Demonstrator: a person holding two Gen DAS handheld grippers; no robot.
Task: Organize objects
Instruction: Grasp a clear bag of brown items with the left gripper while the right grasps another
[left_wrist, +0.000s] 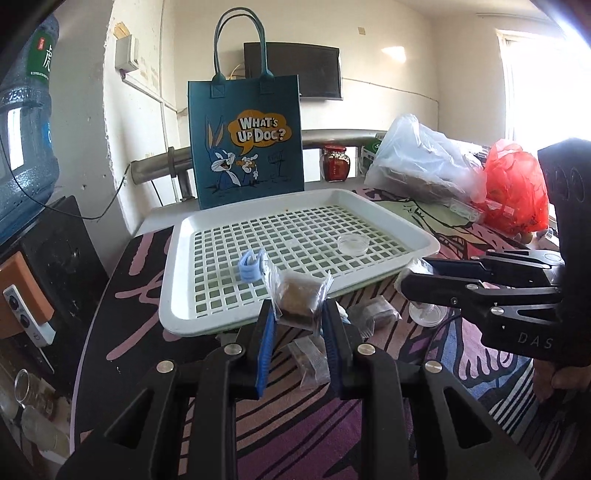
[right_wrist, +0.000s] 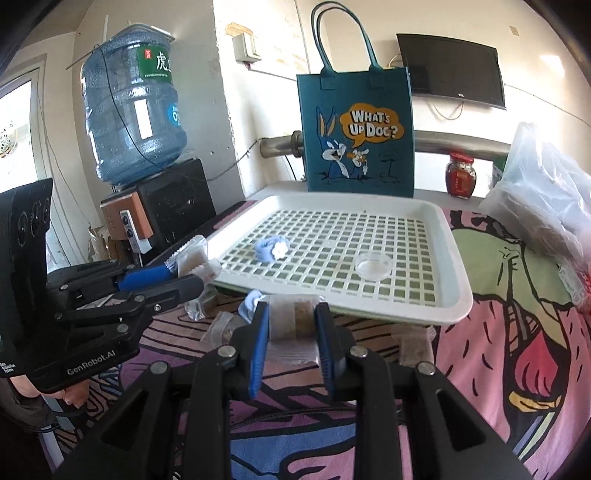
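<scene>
My left gripper (left_wrist: 298, 314) is shut on a clear packet with a brown block (left_wrist: 300, 301), held just above the near rim of the white grid tray (left_wrist: 177, 295). In the right wrist view the left gripper (right_wrist: 192, 275) holds that packet (right_wrist: 194, 260) at the tray's left edge. My right gripper (right_wrist: 291, 319) is shut on another clear packet with a brown block (right_wrist: 293, 319) in front of the tray (right_wrist: 458, 295); it also shows in the left wrist view (left_wrist: 410, 280). A blue hair tie (left_wrist: 251, 266) (right_wrist: 271, 250) and a small clear dish (left_wrist: 353, 243) (right_wrist: 373, 266) lie in the tray.
More brown packets (left_wrist: 312, 363) (right_wrist: 415, 349) and a clear lid (left_wrist: 428, 314) lie on the patterned cloth before the tray. A blue tote bag (left_wrist: 247, 144) stands behind the tray, a red jar (right_wrist: 460, 177) beside it. Plastic bags (left_wrist: 424, 162) sit right; a water dispenser (right_wrist: 133, 107) left.
</scene>
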